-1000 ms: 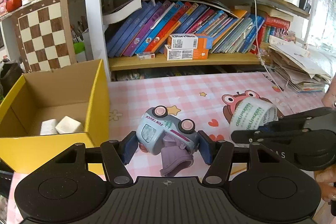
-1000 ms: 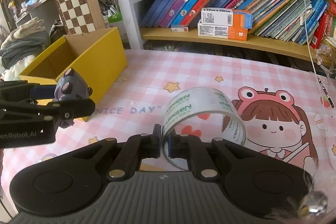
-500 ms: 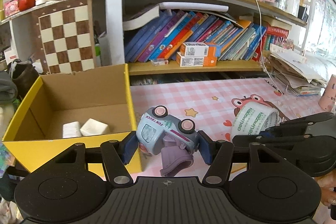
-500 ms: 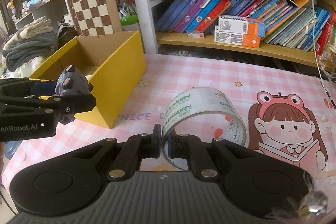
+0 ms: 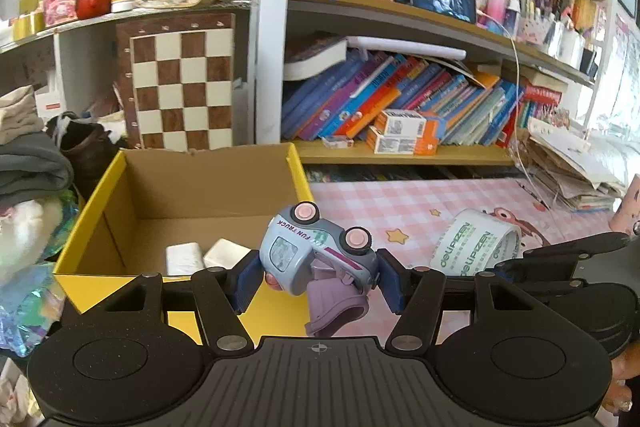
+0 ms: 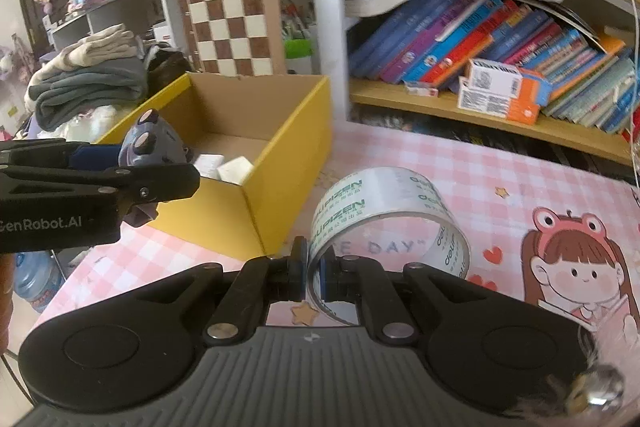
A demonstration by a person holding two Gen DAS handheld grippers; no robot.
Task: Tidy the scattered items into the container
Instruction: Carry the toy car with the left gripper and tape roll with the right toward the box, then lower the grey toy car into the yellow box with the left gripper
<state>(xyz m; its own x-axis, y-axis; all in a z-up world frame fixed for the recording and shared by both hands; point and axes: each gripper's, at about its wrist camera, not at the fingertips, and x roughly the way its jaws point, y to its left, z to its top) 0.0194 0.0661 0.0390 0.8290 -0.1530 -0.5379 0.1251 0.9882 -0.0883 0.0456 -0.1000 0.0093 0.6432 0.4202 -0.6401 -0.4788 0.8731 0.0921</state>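
Observation:
My left gripper (image 5: 318, 277) is shut on a grey-blue toy truck (image 5: 316, 251) with pink wheels and a purple scoop, held in the air over the near right corner of the yellow cardboard box (image 5: 120, 287). Two white blocks (image 5: 200, 255) lie on the box floor. My right gripper (image 6: 314, 277) is shut on the wall of a clear tape roll (image 6: 384, 203), held above the pink mat to the right of the box (image 6: 280, 163). In the right wrist view the left gripper (image 6: 160, 183) and truck (image 6: 152, 143) hang over the box's near side.
A bookshelf (image 5: 400, 151) full of books stands behind the pink checked mat (image 5: 400, 203). A chessboard (image 5: 180, 83) leans behind the box. Folded clothes (image 6: 88, 83) pile up left of the box. A stack of papers (image 5: 568, 167) lies at the right.
Both grippers have moved left and up toward the yellow box, each keeping its hold. The toy truck has gone from beside the box's right wall to over its near right corner.

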